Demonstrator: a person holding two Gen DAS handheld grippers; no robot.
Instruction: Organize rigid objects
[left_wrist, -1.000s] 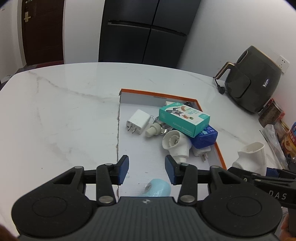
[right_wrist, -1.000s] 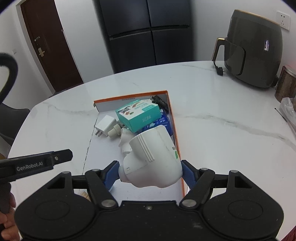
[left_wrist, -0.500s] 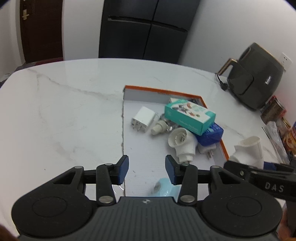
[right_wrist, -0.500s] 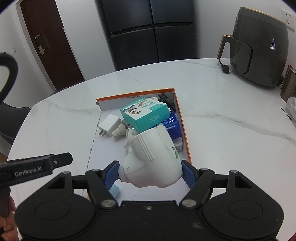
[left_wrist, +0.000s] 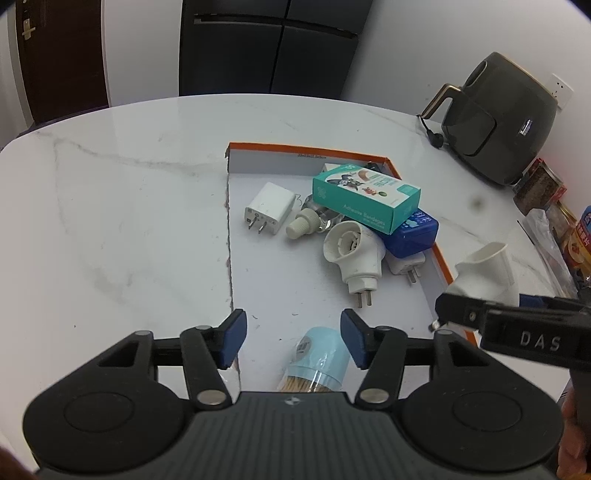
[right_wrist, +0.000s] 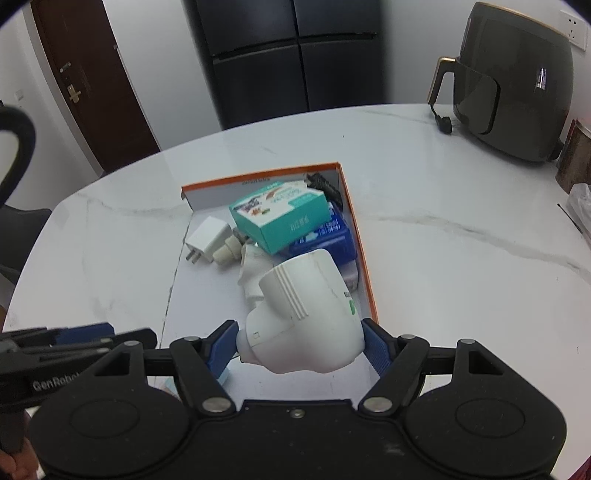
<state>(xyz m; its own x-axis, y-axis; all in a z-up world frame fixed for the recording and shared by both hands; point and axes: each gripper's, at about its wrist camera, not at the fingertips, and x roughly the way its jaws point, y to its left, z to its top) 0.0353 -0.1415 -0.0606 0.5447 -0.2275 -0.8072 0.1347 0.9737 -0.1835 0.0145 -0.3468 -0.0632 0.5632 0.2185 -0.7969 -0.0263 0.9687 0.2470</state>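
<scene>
A shallow orange-rimmed box (left_wrist: 306, 153) (right_wrist: 360, 236) lies on the white marble table. In it are a white charger (left_wrist: 267, 213), a teal bandage box (left_wrist: 365, 197) (right_wrist: 284, 218), a blue box (left_wrist: 413, 232), a white plug-in device (left_wrist: 354, 254) and a light-blue toothpick jar (left_wrist: 317, 363). My right gripper (right_wrist: 299, 341) is shut on a white plug-in device (right_wrist: 306, 314), held over the box's near right part; it also shows in the left wrist view (left_wrist: 487, 273). My left gripper (left_wrist: 293, 338) is open and empty above the jar.
A dark air fryer (left_wrist: 498, 118) (right_wrist: 513, 96) stands at the back right. Packets and jars (left_wrist: 550, 206) crowd the right table edge. A black fridge (right_wrist: 288, 55) and a brown door (right_wrist: 85, 81) are behind the table.
Both grippers have pulled back and up, so the box looks farther away. The right gripper has carried the white device leftward over the box's right part.
</scene>
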